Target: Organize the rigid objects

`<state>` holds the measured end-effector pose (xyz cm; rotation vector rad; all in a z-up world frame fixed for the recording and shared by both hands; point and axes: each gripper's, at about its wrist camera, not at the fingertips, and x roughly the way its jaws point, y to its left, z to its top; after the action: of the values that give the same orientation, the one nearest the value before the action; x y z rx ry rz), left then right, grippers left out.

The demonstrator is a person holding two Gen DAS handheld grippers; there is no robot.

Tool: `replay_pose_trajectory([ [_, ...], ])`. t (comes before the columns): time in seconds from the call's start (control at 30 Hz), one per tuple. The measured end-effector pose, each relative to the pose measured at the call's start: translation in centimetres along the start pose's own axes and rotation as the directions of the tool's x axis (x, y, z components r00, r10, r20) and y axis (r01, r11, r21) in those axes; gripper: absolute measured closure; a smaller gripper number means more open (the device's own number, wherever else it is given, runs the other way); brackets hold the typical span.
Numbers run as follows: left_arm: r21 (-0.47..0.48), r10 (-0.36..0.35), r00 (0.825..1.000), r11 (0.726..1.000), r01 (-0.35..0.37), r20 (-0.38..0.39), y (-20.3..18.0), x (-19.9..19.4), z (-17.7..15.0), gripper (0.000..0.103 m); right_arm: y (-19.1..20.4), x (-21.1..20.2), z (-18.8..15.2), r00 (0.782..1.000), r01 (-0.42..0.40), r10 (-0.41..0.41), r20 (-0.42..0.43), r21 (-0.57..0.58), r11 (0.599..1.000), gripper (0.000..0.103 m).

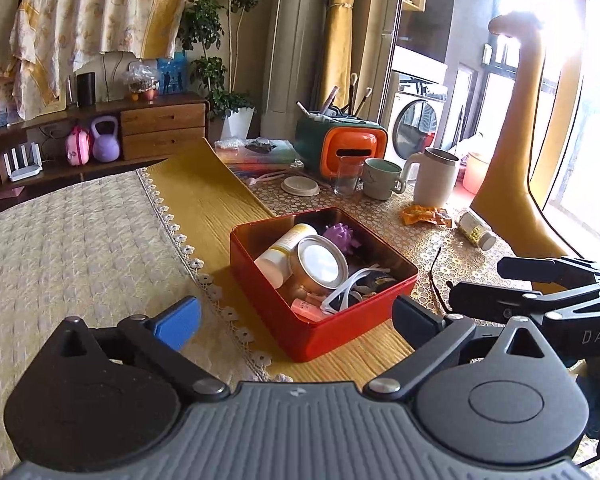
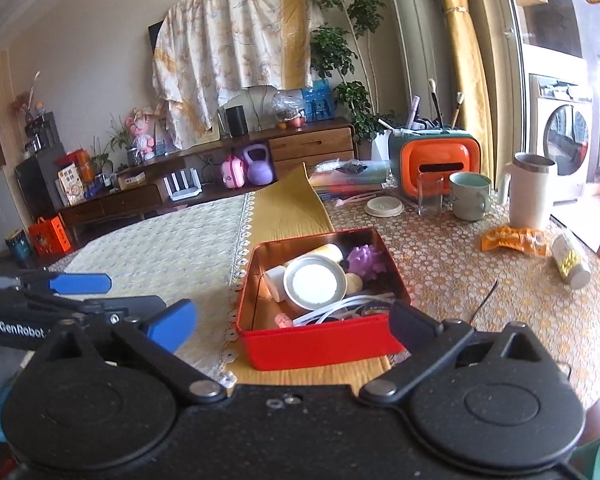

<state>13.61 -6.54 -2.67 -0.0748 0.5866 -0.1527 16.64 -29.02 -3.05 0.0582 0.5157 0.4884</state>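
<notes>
A red tin box (image 1: 312, 340) (image 2: 320, 346) stands on the yellow runner, just beyond both grippers. It holds a round can with a white lid (image 1: 320, 262) (image 2: 315, 283), a purple spiky ball (image 1: 342, 236) (image 2: 366, 262), a cream bottle (image 1: 288, 246), white glasses (image 1: 352, 288) and small items. My left gripper (image 1: 298, 320) is open and empty in front of the box. My right gripper (image 2: 294, 322) is open and empty too, beside the left one. A pill bottle (image 1: 476, 229) (image 2: 570, 260) and an orange wrapper (image 1: 426, 216) (image 2: 514, 239) lie on the table to the right.
At the back of the table stand a glass (image 2: 430, 194), a green mug (image 2: 470, 196), a white jug-like cup (image 2: 530, 196), a round lid (image 2: 384, 206) and an orange-green organizer (image 2: 436, 160). A thin black stick (image 2: 486, 300) lies right of the box. A pale quilted cloth (image 1: 80, 248) covers the left.
</notes>
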Motion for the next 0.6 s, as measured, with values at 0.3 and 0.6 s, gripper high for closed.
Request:
replay_pose_trajectory([
  [0.3,-0.012,-0.003,1.0,1.0,0.003,0.004,-0.4,-0.9,-1.0,0.0,0.8,-1.4,-0.7,1.0,-0.004,0.004,0.008,0.019,1.0,0.0],
  [0.6,-0.012,0.031,0.999,0.999,-0.031,0.012,-0.3,-1.2,-1.3,0.0,1.5,-1.4,-1.3,1.0,0.003,-0.003,0.003,0.042,0.999,0.0],
])
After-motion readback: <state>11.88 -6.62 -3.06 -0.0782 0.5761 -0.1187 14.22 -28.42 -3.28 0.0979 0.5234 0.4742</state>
